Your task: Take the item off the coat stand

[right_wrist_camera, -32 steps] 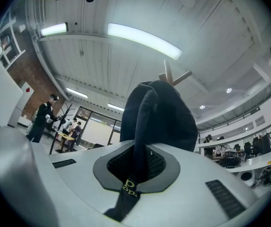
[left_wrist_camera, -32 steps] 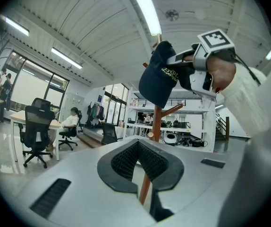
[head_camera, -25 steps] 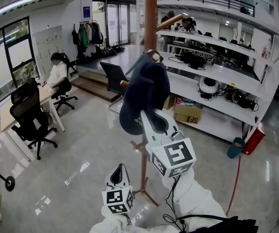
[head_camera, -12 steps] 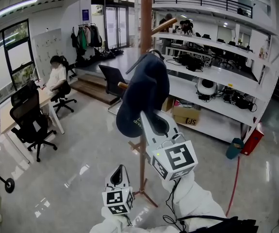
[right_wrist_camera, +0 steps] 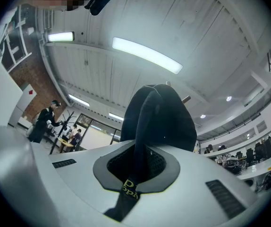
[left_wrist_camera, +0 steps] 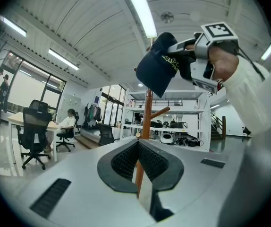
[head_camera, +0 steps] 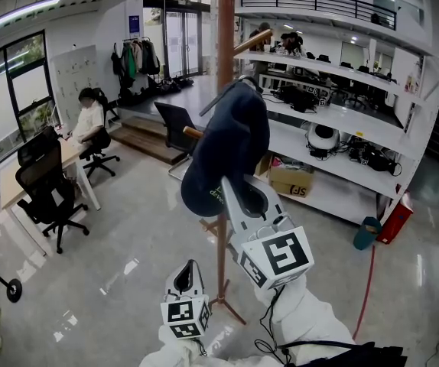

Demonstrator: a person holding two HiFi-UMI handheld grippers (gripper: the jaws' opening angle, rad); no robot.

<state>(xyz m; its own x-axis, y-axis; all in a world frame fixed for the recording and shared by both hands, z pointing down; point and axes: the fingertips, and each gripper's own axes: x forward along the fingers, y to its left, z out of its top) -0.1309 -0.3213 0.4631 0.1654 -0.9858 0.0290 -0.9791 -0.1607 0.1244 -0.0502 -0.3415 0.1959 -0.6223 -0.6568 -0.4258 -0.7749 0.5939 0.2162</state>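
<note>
My right tongs [head_camera: 222, 183] pinch the cap [head_camera: 231, 136] brim, and the cap hangs on a stand [head_camera: 225, 52] peg. Left tongs [head_camera: 189, 266] are pressed together, empty. If the cap snags on the peg, I risk tipping the stand or the brim slipping out.

The person is wearing loose white long sleeves [head_camera: 315, 323], showing at six o'clock in the head view. Each hand is gripping a light grey, smooth plastic tool with dark ribbed pads [right_wrist_camera: 119, 167]: the right gripper [head_camera: 226, 186] and the left gripper [head_camera: 188, 266]. Both are bearing white cubes with black square markers [head_camera: 278, 256]. A thin black cable [head_camera: 268, 321] is trailing along the right sleeve.
</note>
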